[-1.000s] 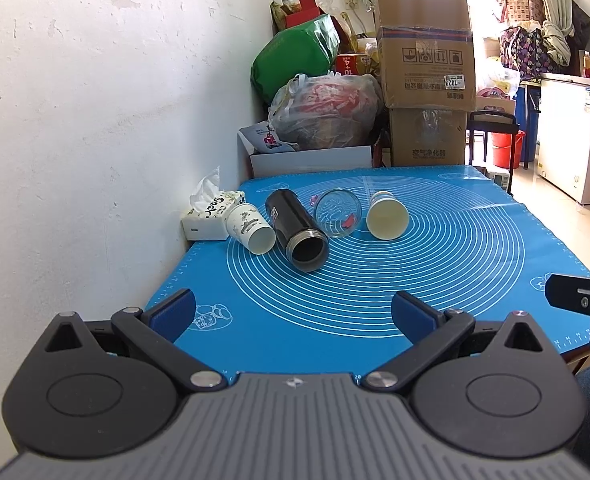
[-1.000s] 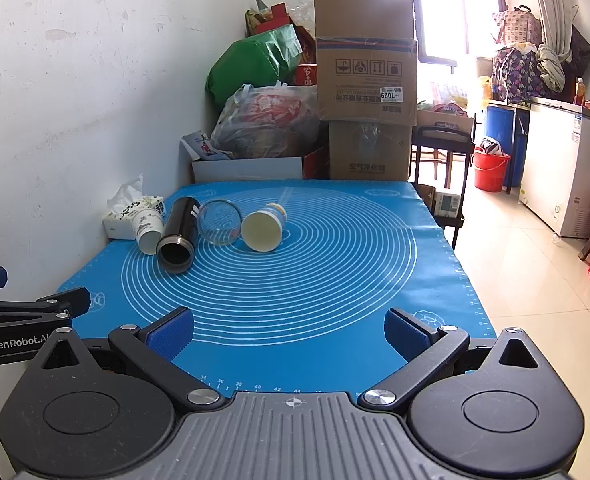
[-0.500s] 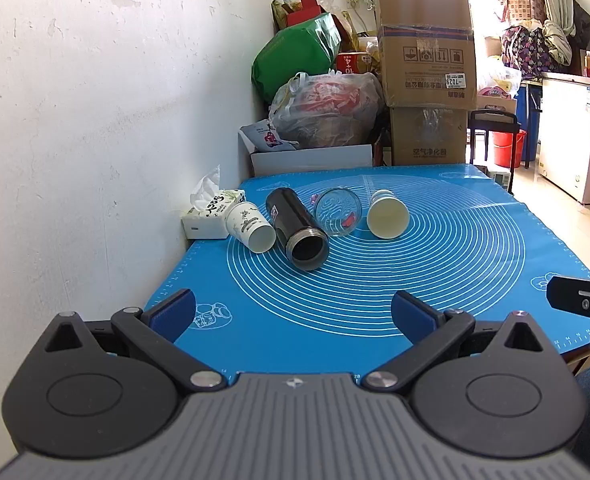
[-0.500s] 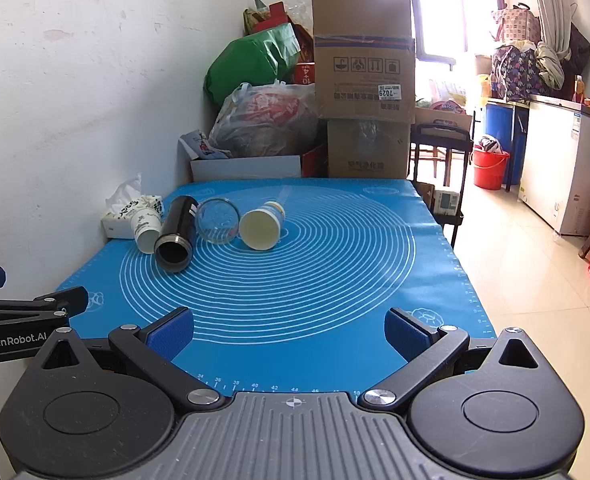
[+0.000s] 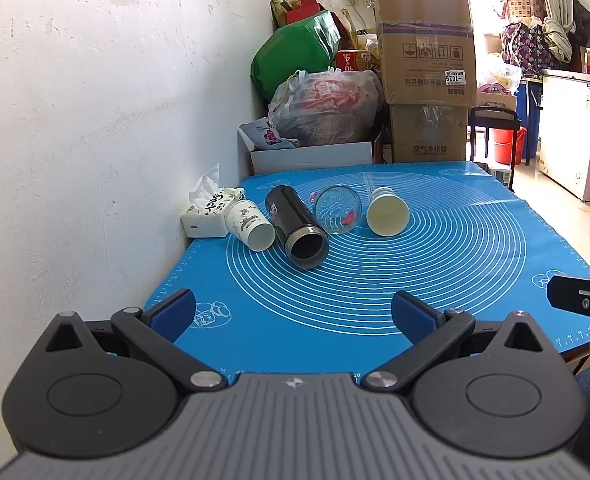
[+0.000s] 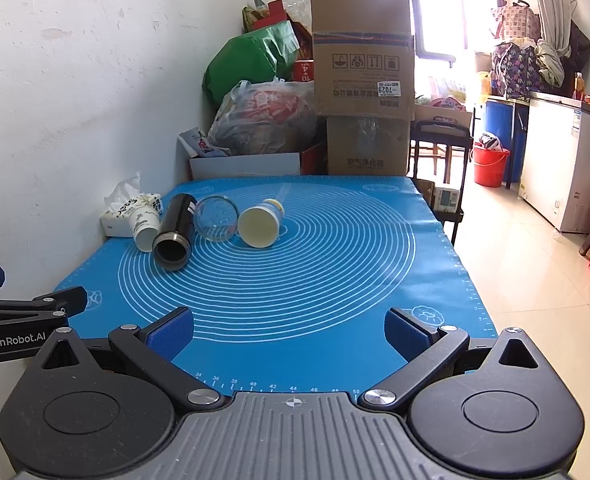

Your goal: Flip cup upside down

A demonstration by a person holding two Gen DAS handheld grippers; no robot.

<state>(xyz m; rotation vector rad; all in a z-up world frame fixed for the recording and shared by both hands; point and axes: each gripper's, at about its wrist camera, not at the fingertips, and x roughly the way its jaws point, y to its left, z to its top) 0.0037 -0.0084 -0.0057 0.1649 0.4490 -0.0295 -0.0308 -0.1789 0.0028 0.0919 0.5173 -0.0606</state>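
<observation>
Several cups lie on their sides in a row at the far left of a blue mat (image 5: 435, 280), mouths toward me: a white printed paper cup (image 5: 251, 225) (image 6: 146, 227), a black flask (image 5: 297, 227) (image 6: 175, 232), a clear glass (image 5: 337, 209) (image 6: 216, 218) and a cream cup (image 5: 387, 212) (image 6: 259, 223). My left gripper (image 5: 293, 314) is open and empty over the mat's near edge. My right gripper (image 6: 289, 330) is open and empty, also at the near edge, to the right of the left one.
A tissue box (image 5: 209, 216) sits against the white wall (image 5: 95, 120) left of the cups. Cardboard boxes (image 5: 425, 64) and bags (image 5: 323, 108) are stacked behind the table. The table's right edge drops to a tiled floor (image 6: 535, 280).
</observation>
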